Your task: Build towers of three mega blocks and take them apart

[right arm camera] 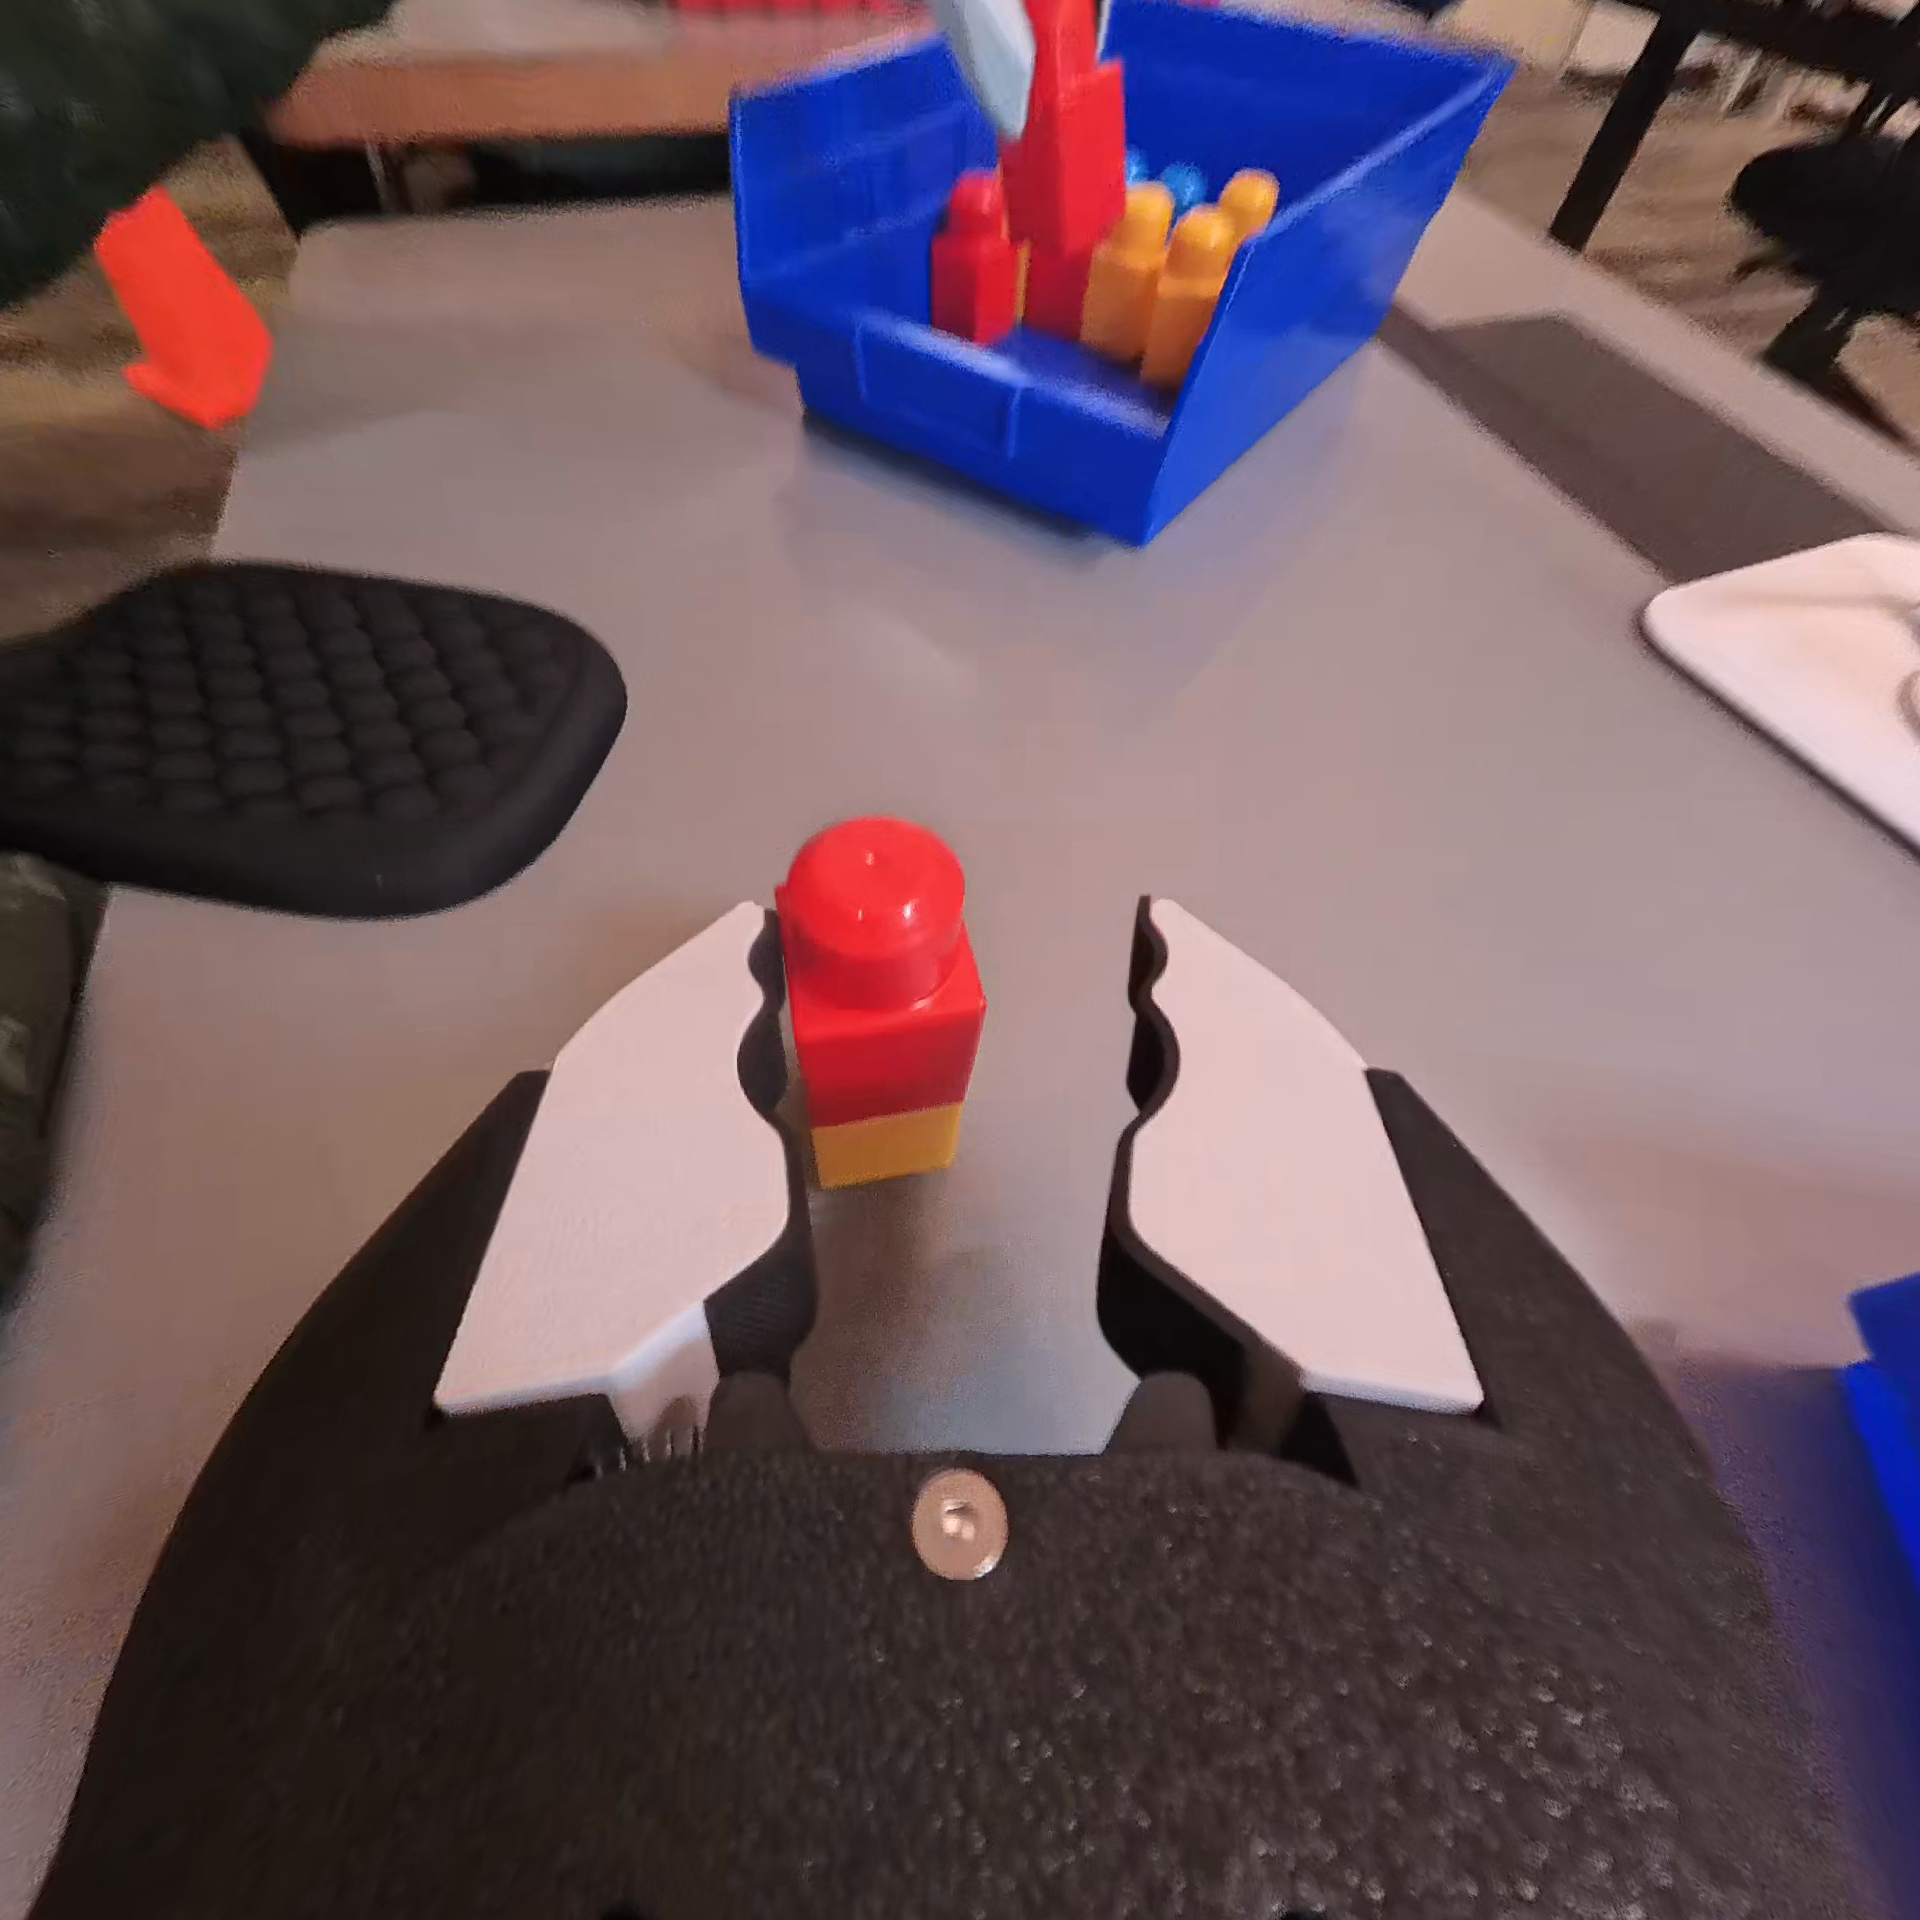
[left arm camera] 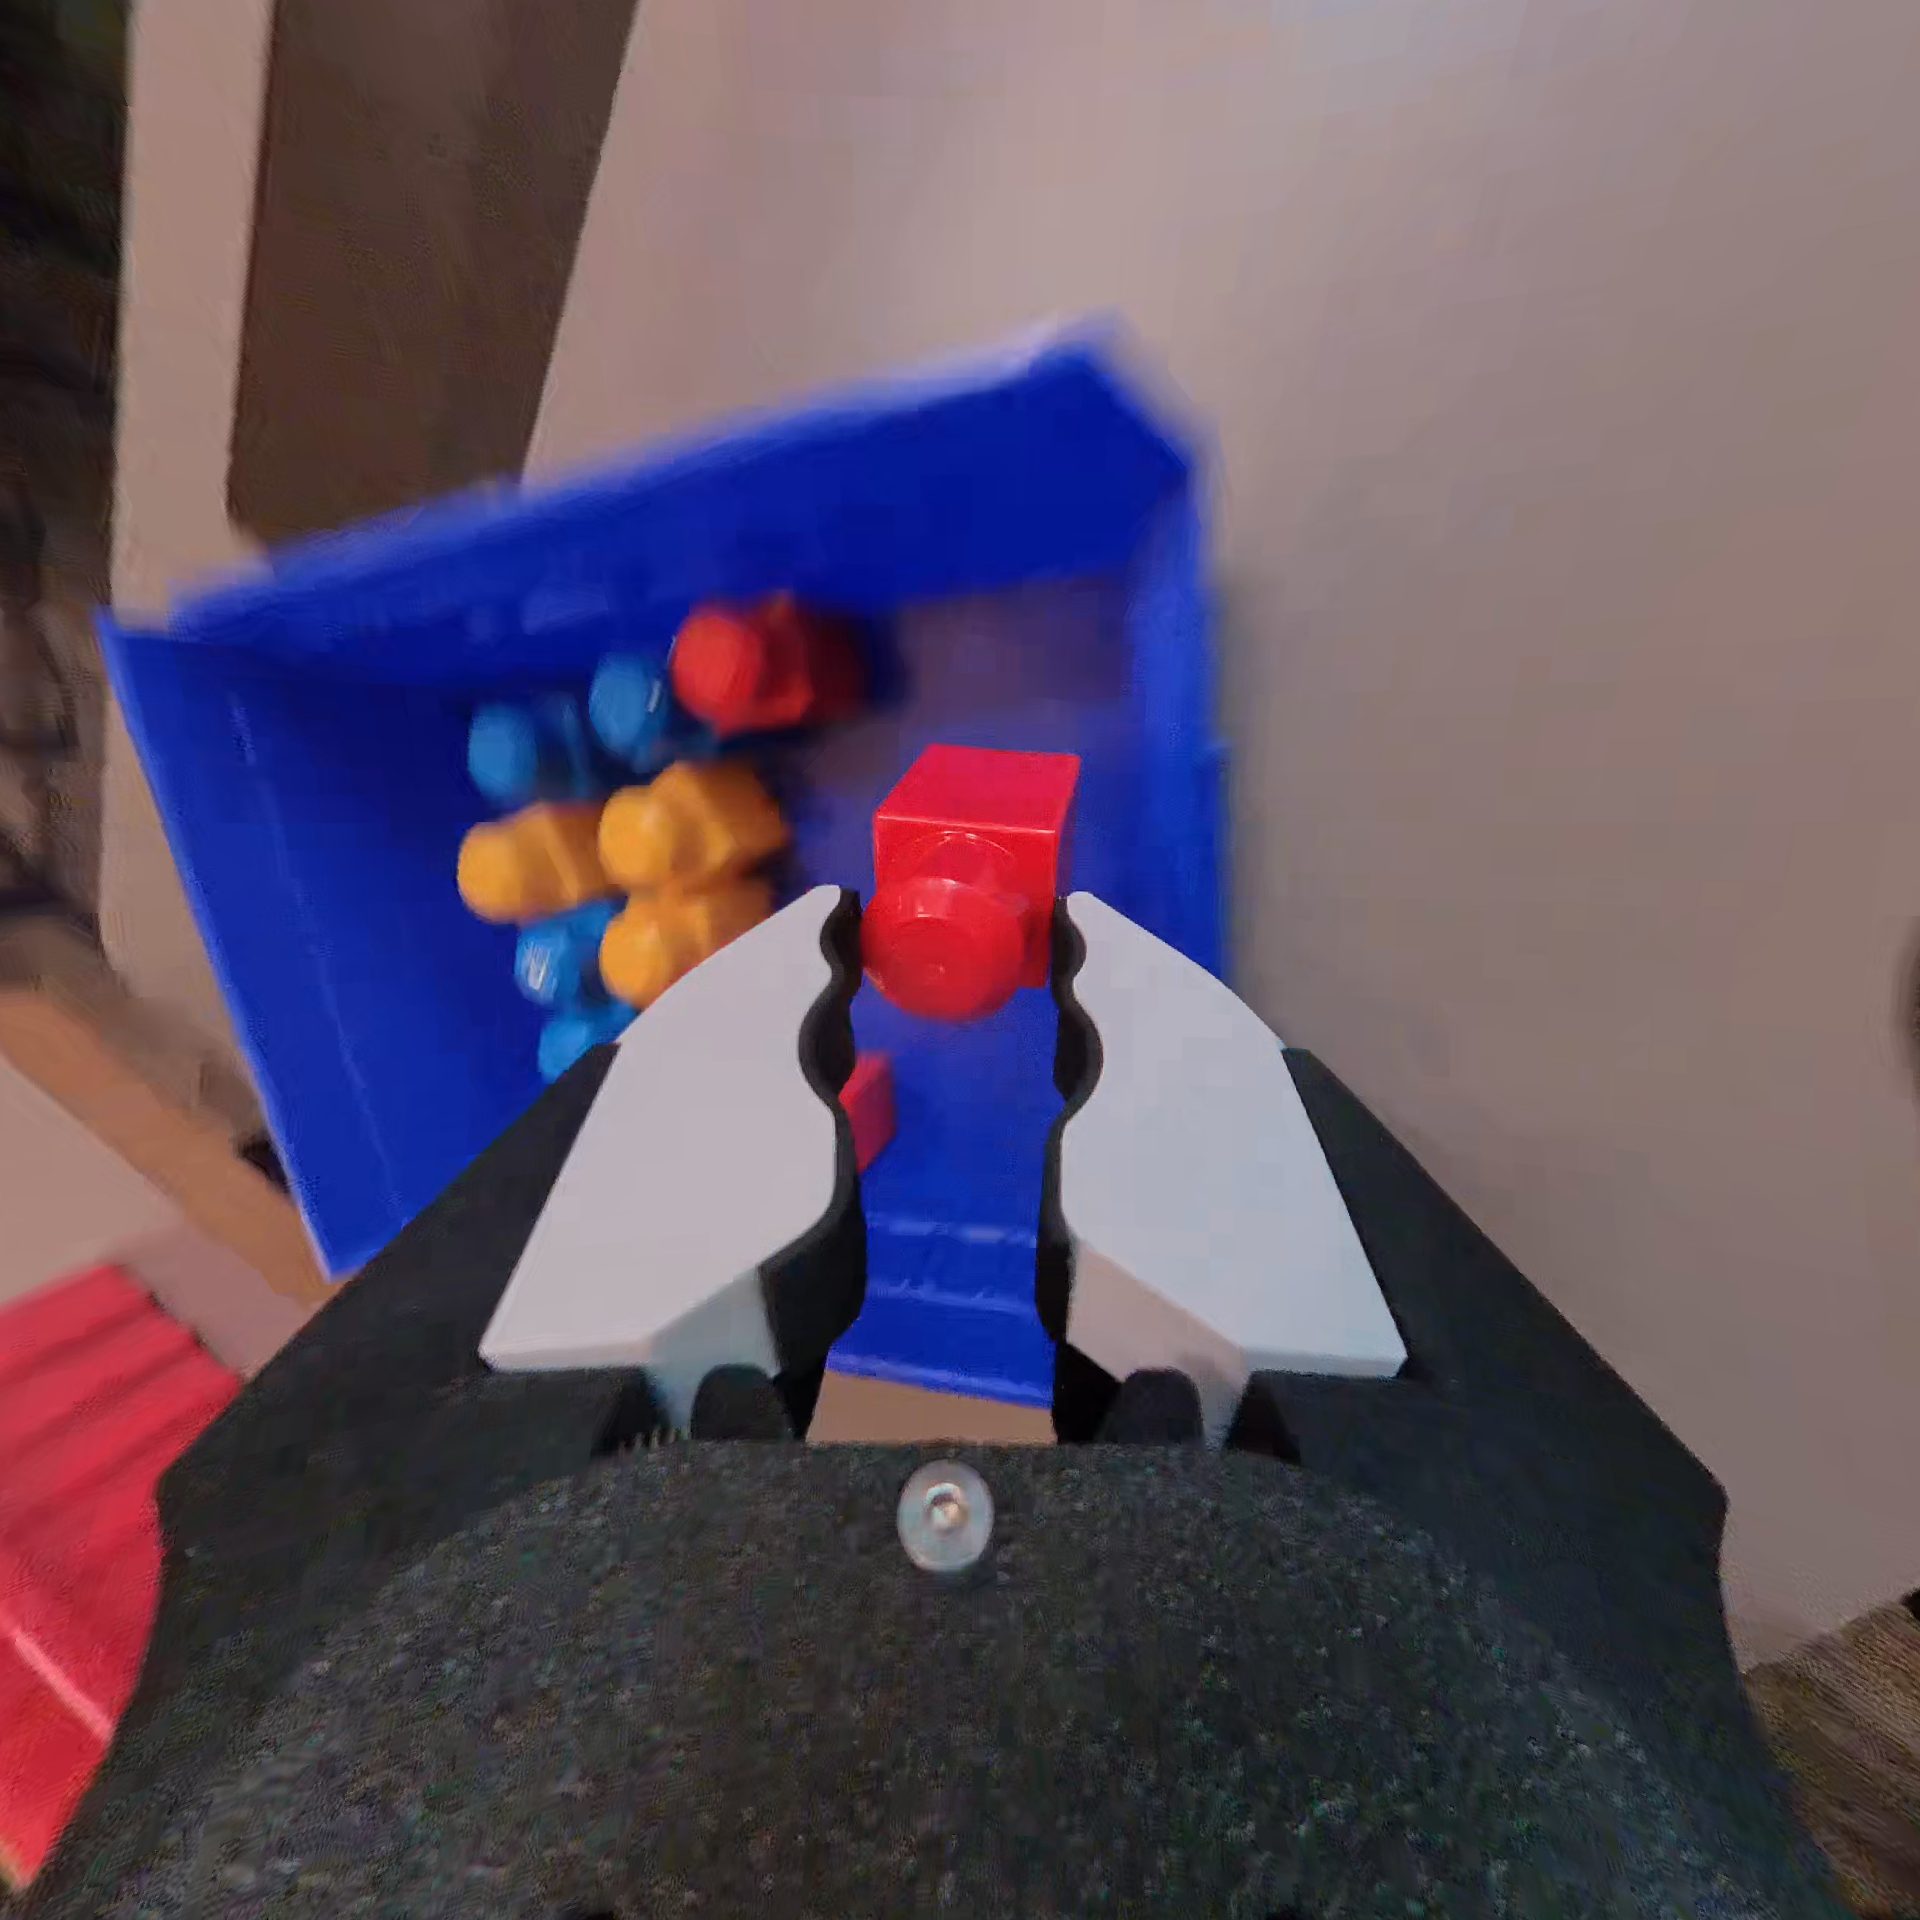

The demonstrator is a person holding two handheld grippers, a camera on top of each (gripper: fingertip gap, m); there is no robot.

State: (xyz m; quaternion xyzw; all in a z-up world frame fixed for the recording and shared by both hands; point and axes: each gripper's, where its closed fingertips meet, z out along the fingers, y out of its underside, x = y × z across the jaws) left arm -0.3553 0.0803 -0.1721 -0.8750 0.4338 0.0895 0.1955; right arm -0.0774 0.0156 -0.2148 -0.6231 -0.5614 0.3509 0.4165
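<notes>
In the left wrist view my left gripper is shut on a red block and holds it over the blue bin. In the bin lie yellow blocks, blue blocks and a red block. In the right wrist view my right gripper is open around a two-block stack on the grey table: a red block on a yellow block. The stack stands close against the left finger. Far off, the left gripper's finger holds its red block above the bin.
A black textured pad lies on the table's left edge. A white board lies at the right edge. An orange-red plastic piece stands far left. A blue object is at the near right. A red object shows at the lower left. Tip to tip, the grippers are about 30 cm apart.
</notes>
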